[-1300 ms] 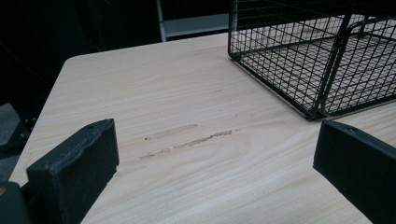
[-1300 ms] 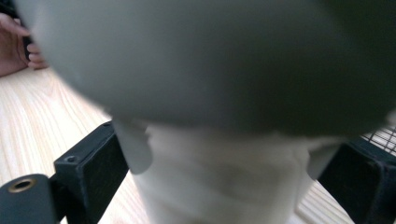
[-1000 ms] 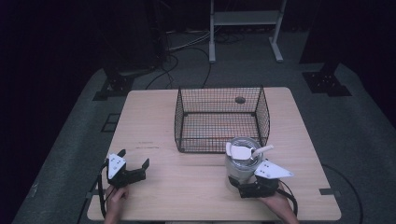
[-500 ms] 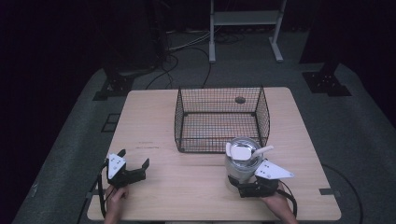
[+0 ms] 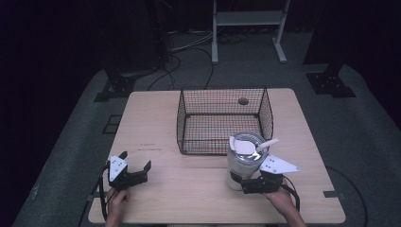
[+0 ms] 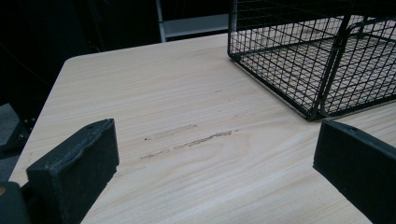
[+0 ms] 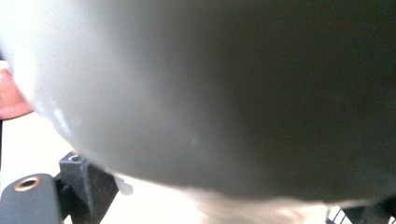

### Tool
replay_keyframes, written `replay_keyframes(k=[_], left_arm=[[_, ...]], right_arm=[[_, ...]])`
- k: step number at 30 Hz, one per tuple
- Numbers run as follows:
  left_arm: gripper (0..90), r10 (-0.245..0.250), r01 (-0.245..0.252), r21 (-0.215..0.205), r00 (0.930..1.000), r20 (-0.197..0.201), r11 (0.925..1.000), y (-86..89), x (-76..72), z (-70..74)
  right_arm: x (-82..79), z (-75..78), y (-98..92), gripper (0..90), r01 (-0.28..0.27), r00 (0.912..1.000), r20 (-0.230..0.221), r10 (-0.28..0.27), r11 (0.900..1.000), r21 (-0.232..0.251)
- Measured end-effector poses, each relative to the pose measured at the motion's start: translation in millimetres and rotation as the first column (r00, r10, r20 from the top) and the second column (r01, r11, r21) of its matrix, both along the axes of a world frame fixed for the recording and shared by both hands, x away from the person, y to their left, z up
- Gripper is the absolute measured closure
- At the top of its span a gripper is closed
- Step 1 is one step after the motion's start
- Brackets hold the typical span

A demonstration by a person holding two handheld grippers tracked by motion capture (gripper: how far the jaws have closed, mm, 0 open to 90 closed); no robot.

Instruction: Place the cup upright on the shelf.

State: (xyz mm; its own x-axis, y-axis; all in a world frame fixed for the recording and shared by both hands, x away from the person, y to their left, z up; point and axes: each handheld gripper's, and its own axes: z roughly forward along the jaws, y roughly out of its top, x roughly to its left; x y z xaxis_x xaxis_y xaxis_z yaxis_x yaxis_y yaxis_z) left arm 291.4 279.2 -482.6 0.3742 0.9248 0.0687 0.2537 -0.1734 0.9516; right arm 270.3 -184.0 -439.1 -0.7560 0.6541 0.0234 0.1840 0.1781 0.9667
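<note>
Pale grey cylindrical container (image 5: pixel 244 161) upright on table (image 5: pixel 189 194), toward near right corner, just off near right corner of wire basket (image 5: pixel 222 120); whether it touches basket cannot be told. Open top, round rim. White scoop-like piece (image 5: pixel 248 146) lies tilted across mouth, handle jutting past rim toward right edge. In right gripper view, container wall (image 7: pixel 210 88) blurred, very close.
</note>
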Motion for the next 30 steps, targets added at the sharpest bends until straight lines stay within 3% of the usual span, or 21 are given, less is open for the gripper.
replay_keyframes(k=[15,25,30], left_arm=[[0.0,0.001,-0.001,-0.004,1.0,0.002,1.0,-0.1,0.3,0.0],[0.0,0.0,0.0,-0.005,1.0,0.003,1.0,0.4,0.7,0.1],[0.0,-0.001,0.001,-0.006,1.0,0.004,1.0,0.2,0.7,0.0]], right_arm=[[26.2,49.3,14.7,8.7,-0.034,0.9986,0.042,0.033,0.999,0.005],[56.4,87.2,32.5,8.6,-0.057,0.9959,0.07,0.057,0.998,-0.002],[70.1,95.2,38.8,8.5,-0.062,0.9956,0.07,0.062,0.998,-0.007]])
